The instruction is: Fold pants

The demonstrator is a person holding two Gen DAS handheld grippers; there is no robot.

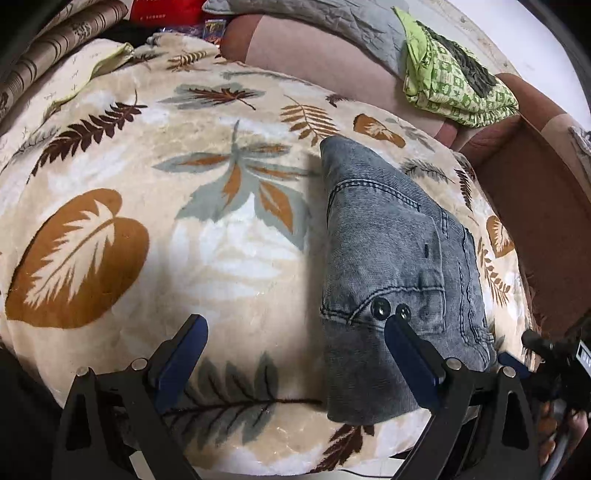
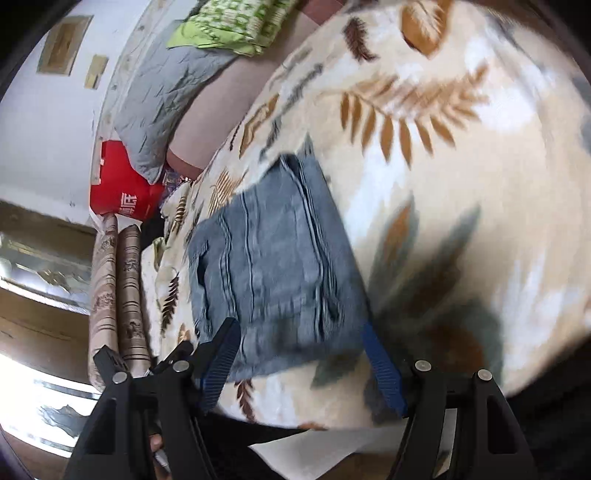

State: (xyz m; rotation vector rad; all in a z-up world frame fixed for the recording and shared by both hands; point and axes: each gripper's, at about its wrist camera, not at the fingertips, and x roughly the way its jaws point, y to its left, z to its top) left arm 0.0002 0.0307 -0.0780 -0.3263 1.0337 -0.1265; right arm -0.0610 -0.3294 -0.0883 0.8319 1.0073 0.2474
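The pants (image 1: pixel 399 243) are grey-blue jeans folded into a compact stack, lying on a cream blanket (image 1: pixel 221 266) with brown and grey leaves. My left gripper (image 1: pixel 295 319) is open just above the blanket. Its right finger (image 1: pixel 410 347) overlaps the stack's near left part by two dark buttons, and nothing is between its pads. In the blurred right wrist view the pants (image 2: pixel 273 258) lie flat, and my right gripper (image 2: pixel 298 326) hangs open over their near edge. One fingertip stands at each side of that edge and neither presses on the cloth.
A green patterned cloth (image 1: pixel 454 85) and a grey quilted pillow (image 1: pixel 332 22) lie on the brown sofa back (image 1: pixel 306 48) beyond the blanket. A red bag (image 2: pixel 125 192) and striped rolled cushions (image 2: pixel 118 288) sit at the far end. A person's hand (image 1: pixel 554 424) shows at lower right.
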